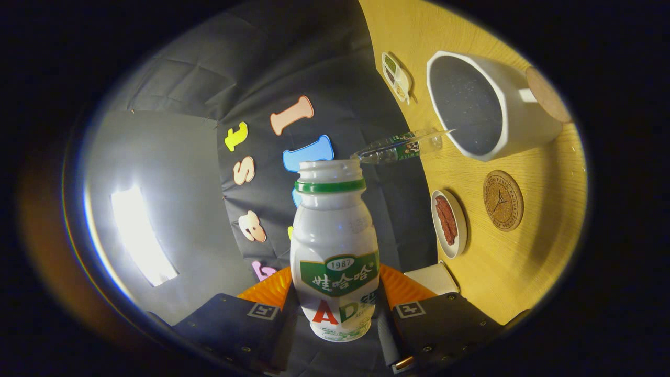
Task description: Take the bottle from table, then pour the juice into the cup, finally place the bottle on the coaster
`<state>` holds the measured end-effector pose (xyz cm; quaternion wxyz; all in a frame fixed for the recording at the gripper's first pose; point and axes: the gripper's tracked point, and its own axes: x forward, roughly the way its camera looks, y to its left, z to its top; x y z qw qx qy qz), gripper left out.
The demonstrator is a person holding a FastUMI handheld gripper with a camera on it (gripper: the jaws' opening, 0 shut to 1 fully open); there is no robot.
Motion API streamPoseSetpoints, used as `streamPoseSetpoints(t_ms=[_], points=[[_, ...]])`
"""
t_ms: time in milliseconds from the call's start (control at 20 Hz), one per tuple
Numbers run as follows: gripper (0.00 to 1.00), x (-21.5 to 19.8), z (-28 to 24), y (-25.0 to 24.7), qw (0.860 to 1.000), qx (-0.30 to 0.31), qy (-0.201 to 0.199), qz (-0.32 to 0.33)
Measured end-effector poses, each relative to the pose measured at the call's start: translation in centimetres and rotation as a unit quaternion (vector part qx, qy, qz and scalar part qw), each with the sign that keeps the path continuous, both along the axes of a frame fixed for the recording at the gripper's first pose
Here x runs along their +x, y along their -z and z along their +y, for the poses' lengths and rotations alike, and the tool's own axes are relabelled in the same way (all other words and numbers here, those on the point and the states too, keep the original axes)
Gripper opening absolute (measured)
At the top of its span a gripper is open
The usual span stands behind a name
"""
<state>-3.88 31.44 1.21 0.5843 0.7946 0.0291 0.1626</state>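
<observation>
Fingers: gripper (335, 309) clamped on the bottle (335, 246), one finger pressing each side.
Edges: wooden surface (502, 262) meets the dark cloth wall; bare wood around the coaster (503, 200).
Surface: cup (484, 104), small dish (448, 223), second clear bottle (400, 147).
Bottle axis: along the fingers, open mouth pointing away, near the cup's rim.

White bottle (335, 246) with green neck ring and green label; white cup (510, 112), dark speckled inside; brown cork coaster (503, 200); yellow wood-grain desk (502, 272); white dish (449, 224) of red strips.
</observation>
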Motion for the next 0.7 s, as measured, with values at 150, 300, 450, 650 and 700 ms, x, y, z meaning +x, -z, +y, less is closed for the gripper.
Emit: streamPoseSetpoints(t_ms=[150, 300, 450, 650, 700], points=[[0.66, 0.1, -0.2, -0.1, 1.000, 0.005, 0.004, 0.000], [0.66, 0.0, -0.2, -0.3, 1.000, 0.010, 0.006, -0.001], [0.66, 0.0, -0.3, -0.6, 1.000, 0.020, 0.007, -0.001], [0.66, 0.0, -0.5, -0.9, 0.999, 0.034, 0.010, 0.001], [0.66, 0.0, -0.6, -1.1, 0.999, 0.038, 0.011, 0.000]])
